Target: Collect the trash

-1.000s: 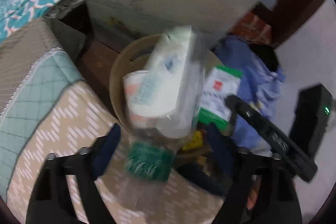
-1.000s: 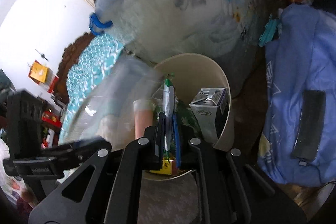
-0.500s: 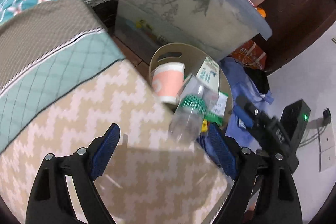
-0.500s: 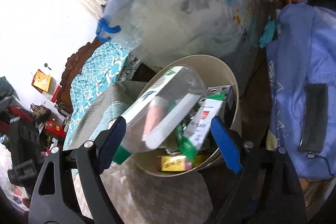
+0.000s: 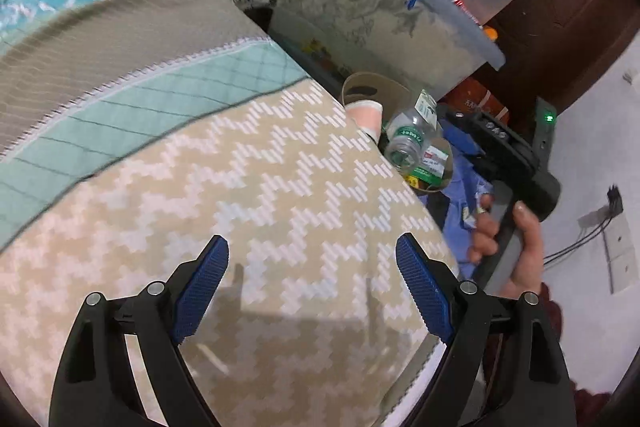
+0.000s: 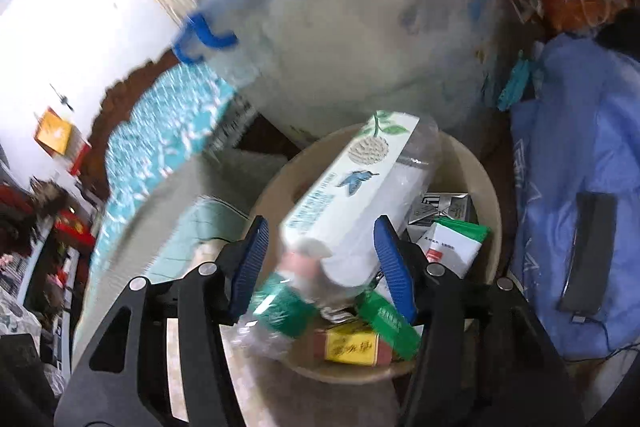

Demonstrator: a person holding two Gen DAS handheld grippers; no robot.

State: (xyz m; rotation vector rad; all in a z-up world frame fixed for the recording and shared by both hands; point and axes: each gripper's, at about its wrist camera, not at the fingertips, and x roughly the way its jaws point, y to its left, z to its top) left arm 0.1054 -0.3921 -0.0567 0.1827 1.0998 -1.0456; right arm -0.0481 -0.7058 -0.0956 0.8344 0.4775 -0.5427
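1. My left gripper has its fingers spread wide with nothing between them; it hangs over the zigzag-patterned bedspread, which is bare wherever I can see it.

2. My right gripper has its fingers closing, yet the blue pads do not press on anything. The clear plastic bottle with the green label and a white carton lie between them in the picture, resting in the bin; I judge them let go, not held.

3. The trash bin, a beige round basket, sits on the floor beside the bed. In it, besides the bottle and carton, I see a green-and-white packet at 3 o'clock of the fingers, a yellow-labelled box at 6 o'clock, and a silver carton further back.

4. From the left wrist view the bin lies at 1 o'clock of my left fingers, with a pink paper cup and the bottle poking out. My right hand grips its handle at 3 o'clock.

5. Beyond the bin stand a lidded storage tub with a blue handle and a blue garment on the floor.

6. My judgement: the bin is well filled and most collecting seems done. No loose trash shows on the bed; whether any lies out of view I cannot tell.
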